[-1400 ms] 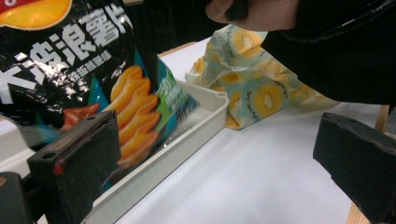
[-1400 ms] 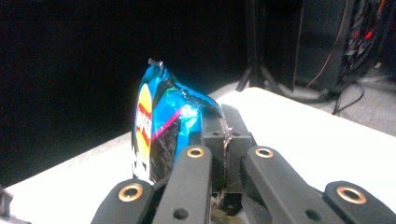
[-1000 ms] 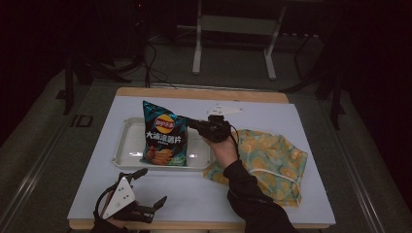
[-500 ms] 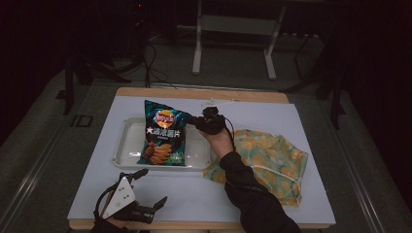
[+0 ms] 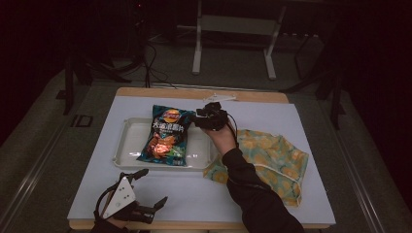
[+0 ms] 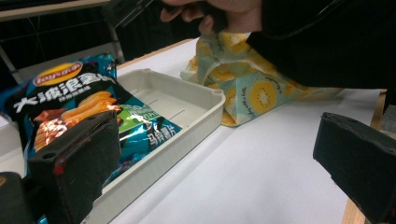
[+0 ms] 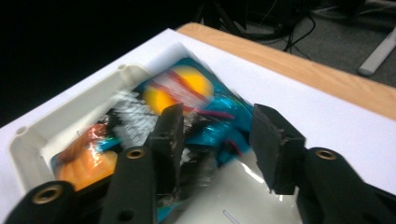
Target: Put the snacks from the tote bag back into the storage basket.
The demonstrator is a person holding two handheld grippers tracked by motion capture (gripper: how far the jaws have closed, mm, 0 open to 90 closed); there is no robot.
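A teal chip bag (image 5: 165,138) lies slanted in the white tray (image 5: 127,145), its top resting over the far rim. My right gripper (image 5: 197,119) hovers at the bag's top right corner. In the right gripper view its jaws stand apart, open (image 7: 217,121), with the blurred bag (image 7: 187,91) and tray (image 7: 70,105) just beyond them. My left gripper (image 5: 153,185) rests near the table's front left corner, wide open (image 6: 215,172) and holding nothing. It looks toward the bag (image 6: 70,100) and the tray (image 6: 205,100).
A yellow-and-teal fruit-print cloth bag (image 5: 272,155) lies right of the tray, under the person's right forearm; its fabric (image 6: 243,79) touches the tray's corner. White table cover (image 5: 204,194) spreads in front. A small white object (image 5: 218,97) sits at the far edge.
The right gripper shifted the bag's top slightly right and farther back, and its jaws now stand apart from the bag. The left gripper has not moved.
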